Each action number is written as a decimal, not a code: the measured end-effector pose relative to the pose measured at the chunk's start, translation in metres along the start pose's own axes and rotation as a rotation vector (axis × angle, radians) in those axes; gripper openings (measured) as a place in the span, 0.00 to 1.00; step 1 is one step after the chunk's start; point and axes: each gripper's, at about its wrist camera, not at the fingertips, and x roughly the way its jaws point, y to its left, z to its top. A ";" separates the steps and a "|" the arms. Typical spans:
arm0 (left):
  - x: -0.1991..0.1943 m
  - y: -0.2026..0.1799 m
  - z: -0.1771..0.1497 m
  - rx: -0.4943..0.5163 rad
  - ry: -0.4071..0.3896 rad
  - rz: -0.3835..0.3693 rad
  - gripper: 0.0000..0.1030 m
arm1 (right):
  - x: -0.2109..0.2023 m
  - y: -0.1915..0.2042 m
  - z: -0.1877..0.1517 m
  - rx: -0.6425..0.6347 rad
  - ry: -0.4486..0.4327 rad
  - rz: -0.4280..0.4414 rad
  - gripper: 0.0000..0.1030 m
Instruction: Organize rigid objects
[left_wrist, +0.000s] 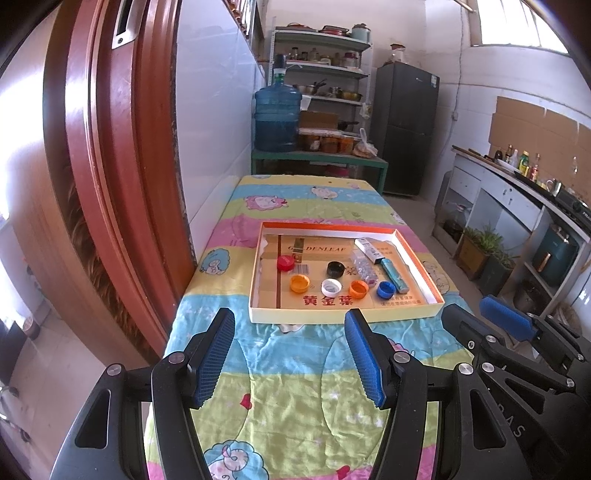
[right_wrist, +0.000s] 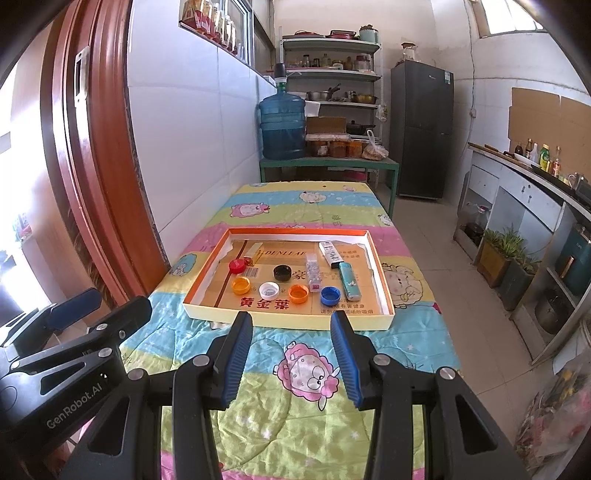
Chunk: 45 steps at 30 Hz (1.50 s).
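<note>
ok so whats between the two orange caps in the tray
A white cap, open side up, sits between the left orange cap and the right orange cap, all in the tray's front row. Both wrist views show it.

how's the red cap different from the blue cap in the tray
The red cap lies closed side up, showing a solid top; the blue cap lies open side up, showing its hollow. The red cap sits toward the tray's left, farther back; the blue cap sits at the right end of the front row, beside the lighter. Both are small round plastic caps, untouched.
</note>
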 end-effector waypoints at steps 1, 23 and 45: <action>0.000 0.000 -0.001 0.000 0.000 0.000 0.62 | 0.001 0.000 0.000 -0.001 0.001 -0.001 0.43; 0.001 0.002 -0.003 0.003 0.006 0.008 0.62 | 0.001 0.000 -0.001 0.002 0.005 0.002 0.43; -0.005 0.001 -0.003 0.001 -0.002 0.015 0.62 | 0.001 0.000 -0.001 0.001 0.004 0.002 0.43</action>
